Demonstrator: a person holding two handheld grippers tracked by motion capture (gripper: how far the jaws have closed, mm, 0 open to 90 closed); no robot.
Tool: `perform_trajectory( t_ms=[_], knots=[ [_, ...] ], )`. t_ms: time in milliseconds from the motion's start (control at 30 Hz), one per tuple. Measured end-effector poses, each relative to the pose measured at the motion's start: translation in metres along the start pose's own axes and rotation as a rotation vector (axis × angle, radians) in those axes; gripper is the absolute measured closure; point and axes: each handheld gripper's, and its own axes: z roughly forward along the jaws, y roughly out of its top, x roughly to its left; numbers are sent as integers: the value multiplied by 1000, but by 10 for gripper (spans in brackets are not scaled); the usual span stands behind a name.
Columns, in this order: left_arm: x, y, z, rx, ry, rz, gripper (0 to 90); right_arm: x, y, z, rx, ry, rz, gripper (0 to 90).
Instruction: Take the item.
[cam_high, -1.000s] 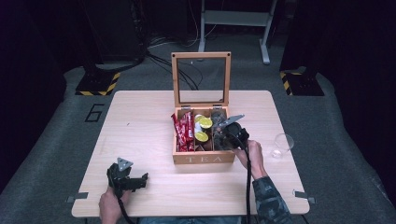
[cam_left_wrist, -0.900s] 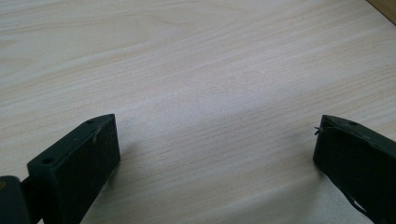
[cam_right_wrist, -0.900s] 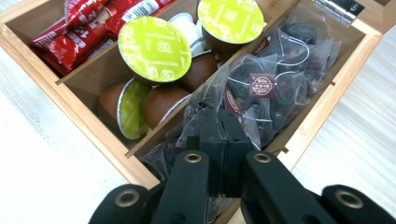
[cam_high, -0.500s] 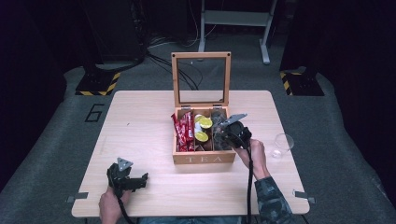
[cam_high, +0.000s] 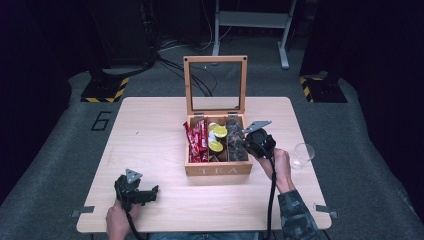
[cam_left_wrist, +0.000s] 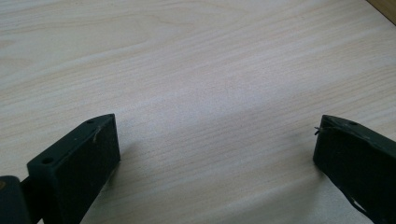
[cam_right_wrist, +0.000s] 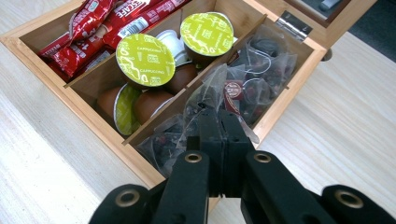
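High view: right hand-held gripper (cam_high: 256, 139) over the right-hand compartment of the wooden box (cam_high: 218, 170), lifted a little since a second ago, jaws pressed together throughout. Left hand-held gripper (cam_high: 150, 191) parked on the bench (cam_high: 150, 130) near the front left, unmoved, well apart from the box. Glass-paned lid (cam_high: 215, 59) standing upright; "TEA" readable on the front wall. Empty glass (cam_high: 303, 154) just right of the person's right hand, exactly where it stood earlier. Left gripper view: left hand-held gripper (cam_left_wrist: 217, 140) spread wide over bare bench (cam_left_wrist: 210, 56), nothing between the jaws. Right gripper view: right hand-held gripper (cam_right_wrist: 219, 122) closed tight on the edge of a clear tea bag (cam_right_wrist: 210, 93), pulled up above the divider while the other bags lie lower in the same compartment. Probably the start of drawing that one bag out of the box; lift barely begun, bottom of the bag not yet clear of the pile. Green-lidded capsules (cam_right_wrist: 144, 60) in the middle compartment marked "CAPPUCCINO"; red stick sachets (cam_right_wrist: 79, 51) in the far compartment showing "…SCAFE", likely Nescafé. Small round red tag on a bag, too small to read.
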Motion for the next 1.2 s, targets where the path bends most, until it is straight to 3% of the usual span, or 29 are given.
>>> perform_trajectory(
  t_ms=[133, 600, 867, 1200],
  knots=[
    [0, 0, 0, 0, 0, 0, 4, -3, -1, -4, -22, -15, -2, 900],
    [0, 0, 0, 0, 0, 0, 3, -15, -8, -19, -2, -43, 9, 900],
    [0, 0, 0, 0, -1, 1, 4, -21, -13, -28, -17, -73, 52, 900],
    [0, 0, 0, 0, -3, 1, 3, -28, -20, -39, -24, -108, 68, 900]
  ],
)
